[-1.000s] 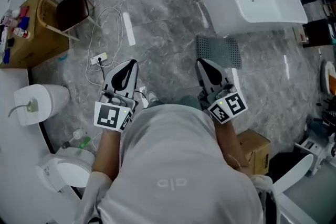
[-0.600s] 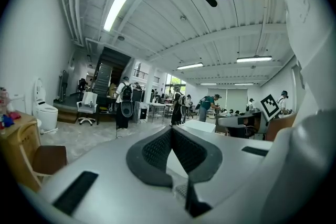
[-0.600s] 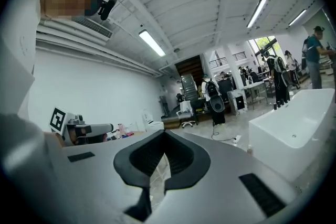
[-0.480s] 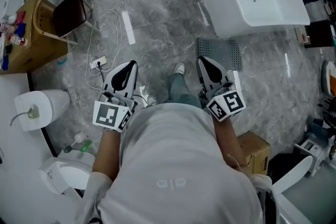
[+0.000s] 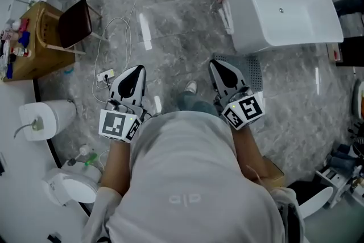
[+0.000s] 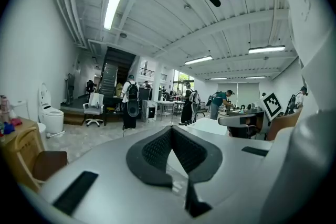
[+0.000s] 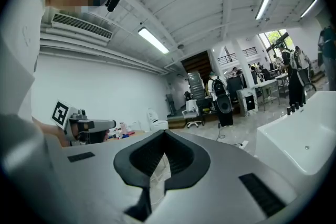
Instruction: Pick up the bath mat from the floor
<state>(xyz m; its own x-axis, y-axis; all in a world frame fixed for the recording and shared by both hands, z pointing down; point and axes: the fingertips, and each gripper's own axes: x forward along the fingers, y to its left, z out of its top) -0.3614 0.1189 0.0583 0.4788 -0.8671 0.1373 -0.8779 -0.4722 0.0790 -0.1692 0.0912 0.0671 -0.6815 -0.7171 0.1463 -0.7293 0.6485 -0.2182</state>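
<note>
Step in hand: approach, I'd say; nothing picked yet. The bath mat (image 5: pixel 253 70) is lying flat on the floor (image 5: pixel 170 37), far edge just beside the near wall of the bathtub (image 5: pixel 267 37). In the head view its left part is hiding behind the right gripper (image 5: pixel 215 65).

The left gripper (image 5: pixel 138 69) and the right gripper are both showing jaws together with nothing in them, pointing roughly level out in front of the person and not touching the mat.

Next move, my read:
- Getting low, tipping a gripper down and opening its jaws.
- Working one jaw under a free edge or corner, since the mat is sitting flush on the floor.
- The near edge looks easier; the tub side is tight.

Containers:
- The bathtub is showing only a drain inside.
- The brown box (image 5: pixel 28 60) near the floor's left edge is holding small bottles and red/blue bits, too small to identify.
- The cardboard box (image 5: pixel 275 169) is mostly hidden behind the person's arm; I can't tell its contents.
</note>
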